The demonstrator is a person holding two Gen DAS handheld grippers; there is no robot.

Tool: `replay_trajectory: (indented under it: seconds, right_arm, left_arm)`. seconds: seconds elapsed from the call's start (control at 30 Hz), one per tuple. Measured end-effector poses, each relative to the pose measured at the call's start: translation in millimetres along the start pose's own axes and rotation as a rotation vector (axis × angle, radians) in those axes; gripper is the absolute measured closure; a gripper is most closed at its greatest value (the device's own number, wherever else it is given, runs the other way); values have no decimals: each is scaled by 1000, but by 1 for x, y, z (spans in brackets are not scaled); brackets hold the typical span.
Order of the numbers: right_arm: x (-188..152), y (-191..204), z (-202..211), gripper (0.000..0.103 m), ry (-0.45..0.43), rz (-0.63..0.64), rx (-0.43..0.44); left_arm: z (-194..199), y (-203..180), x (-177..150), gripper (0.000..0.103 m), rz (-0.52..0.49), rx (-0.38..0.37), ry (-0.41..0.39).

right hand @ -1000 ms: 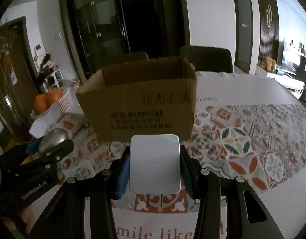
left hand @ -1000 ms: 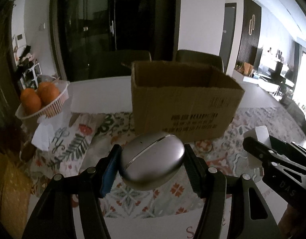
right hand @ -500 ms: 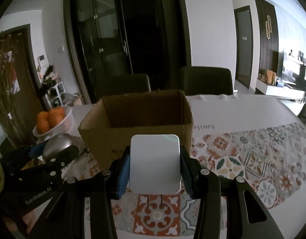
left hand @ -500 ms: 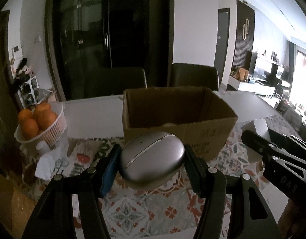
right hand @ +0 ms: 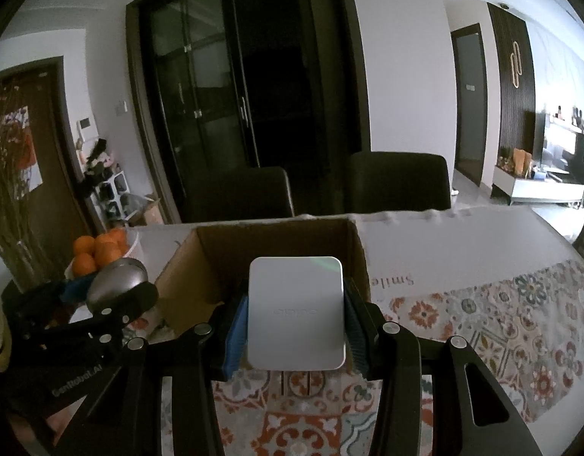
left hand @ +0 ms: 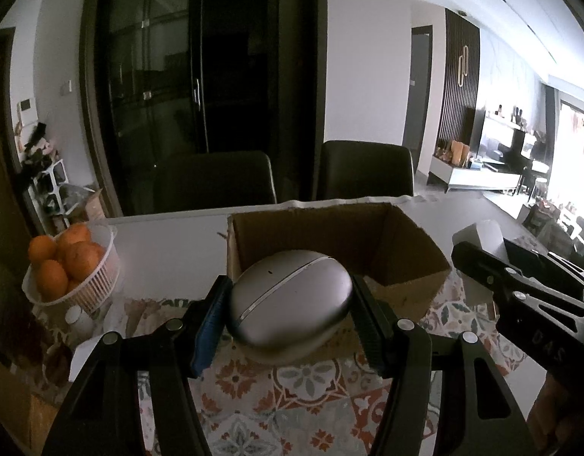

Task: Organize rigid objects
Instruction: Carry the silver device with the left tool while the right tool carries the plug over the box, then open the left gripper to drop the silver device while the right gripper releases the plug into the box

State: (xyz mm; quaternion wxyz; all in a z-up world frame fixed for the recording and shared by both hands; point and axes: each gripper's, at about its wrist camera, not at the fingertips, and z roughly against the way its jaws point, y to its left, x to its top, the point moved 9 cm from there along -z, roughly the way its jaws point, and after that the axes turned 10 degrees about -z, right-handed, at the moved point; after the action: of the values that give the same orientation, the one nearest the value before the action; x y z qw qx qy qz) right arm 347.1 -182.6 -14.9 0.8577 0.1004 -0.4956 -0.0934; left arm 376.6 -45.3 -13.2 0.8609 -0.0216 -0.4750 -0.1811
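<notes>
Silver oval case (left hand: 290, 306): smooth, rigid, slip-prone; my left gripper (left hand: 288, 317) clamps its widest sides above the cardboard box (left hand: 402, 250). My right gripper (right hand: 295, 326) clamps the white charger (right hand: 296, 311) by its flat edges.

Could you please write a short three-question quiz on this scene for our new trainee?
1. True or false: the left gripper is shut on a silver egg-shaped case.
2. What does the right gripper hold? A) an orange B) a white charger C) a cup
3. Fill in: the basket left of the cardboard box holds ____.

Key: 1 true; 2 B; 3 oranges.
</notes>
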Motion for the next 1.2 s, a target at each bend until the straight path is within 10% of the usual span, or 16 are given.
replay_trajectory:
  seconds: [1.2]
  right_arm:
    - [25,-7,-115,57,163,72,-26]
  left_arm:
    - [-101,18,10,42,-17,1,163]
